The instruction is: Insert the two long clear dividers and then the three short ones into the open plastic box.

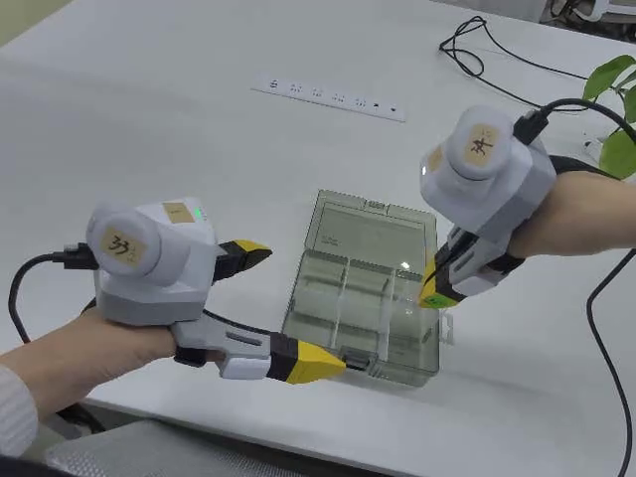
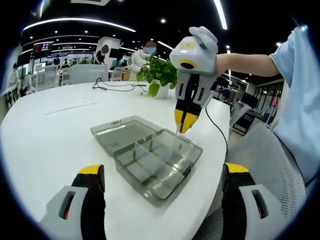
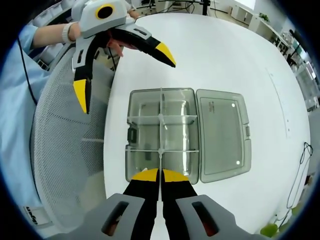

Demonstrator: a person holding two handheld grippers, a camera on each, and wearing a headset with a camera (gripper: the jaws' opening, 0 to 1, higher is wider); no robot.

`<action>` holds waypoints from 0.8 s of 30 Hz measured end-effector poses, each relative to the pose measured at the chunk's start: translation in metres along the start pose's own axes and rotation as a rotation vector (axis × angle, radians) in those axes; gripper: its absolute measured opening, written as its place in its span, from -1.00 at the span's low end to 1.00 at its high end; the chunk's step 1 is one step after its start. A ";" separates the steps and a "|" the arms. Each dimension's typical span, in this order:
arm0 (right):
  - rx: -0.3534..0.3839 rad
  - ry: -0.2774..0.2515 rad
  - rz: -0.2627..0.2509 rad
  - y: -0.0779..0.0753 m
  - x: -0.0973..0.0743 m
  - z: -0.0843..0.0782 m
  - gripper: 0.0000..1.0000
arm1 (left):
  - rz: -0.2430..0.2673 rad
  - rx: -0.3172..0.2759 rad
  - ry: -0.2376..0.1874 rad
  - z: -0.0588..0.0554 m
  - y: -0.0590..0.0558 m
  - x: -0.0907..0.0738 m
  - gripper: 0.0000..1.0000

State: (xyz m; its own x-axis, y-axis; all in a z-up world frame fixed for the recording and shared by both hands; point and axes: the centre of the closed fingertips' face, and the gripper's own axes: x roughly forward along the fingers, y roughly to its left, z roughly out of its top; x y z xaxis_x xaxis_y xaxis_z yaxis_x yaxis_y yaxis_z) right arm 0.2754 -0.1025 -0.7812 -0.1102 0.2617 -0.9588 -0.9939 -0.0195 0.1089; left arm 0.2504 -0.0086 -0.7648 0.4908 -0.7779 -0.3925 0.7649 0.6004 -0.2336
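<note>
Two grippers: the left gripper (image 1: 283,306) sits at lower left of the head view, jaws spread wide and holding nothing. The right gripper (image 1: 437,288), right of centre, has its jaws pinched together on a thin clear divider (image 3: 160,160).
Box: the open plastic box (image 1: 397,372) rests on the white table (image 1: 149,119) at centre frame, with its lid (image 1: 373,224) laid flat behind the base.
Held divider: it is edge-on in the right gripper view, running up the middle over the base.
Seated dividers (image 1: 343,298): clear partitions stand in the base; their count is uncertain.
Risk, tilt: the strip may enter skewed, miss its slots and jam.
Risk, box: nothing braces the box, so a push at one edge could slide or tip it.
Risk, grip: the narrow pinch may let the strip pivot.
</note>
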 end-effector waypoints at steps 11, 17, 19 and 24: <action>-0.017 0.035 -0.012 -0.002 0.016 -0.005 -0.96 | 0.002 -0.017 -0.011 -0.001 -0.002 -0.002 0.96; -0.036 0.055 -0.023 -0.001 0.024 -0.007 -0.96 | 0.008 -0.023 -0.017 -0.002 -0.002 -0.005 0.95; -0.036 0.057 -0.023 -0.002 0.025 -0.007 -0.96 | 0.009 -0.025 -0.018 -0.002 -0.002 -0.006 0.94; -0.026 0.058 -0.028 -0.002 0.027 -0.007 -0.96 | 0.011 -0.031 -0.022 -0.002 -0.003 -0.006 0.93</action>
State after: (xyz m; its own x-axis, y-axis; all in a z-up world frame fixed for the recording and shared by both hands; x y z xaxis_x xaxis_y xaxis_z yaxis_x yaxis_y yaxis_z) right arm 0.2740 -0.1023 -0.8094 -0.0818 0.2058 -0.9752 -0.9964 -0.0381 0.0756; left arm 0.2443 -0.0051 -0.7634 0.5087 -0.7748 -0.3755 0.7462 0.6143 -0.2566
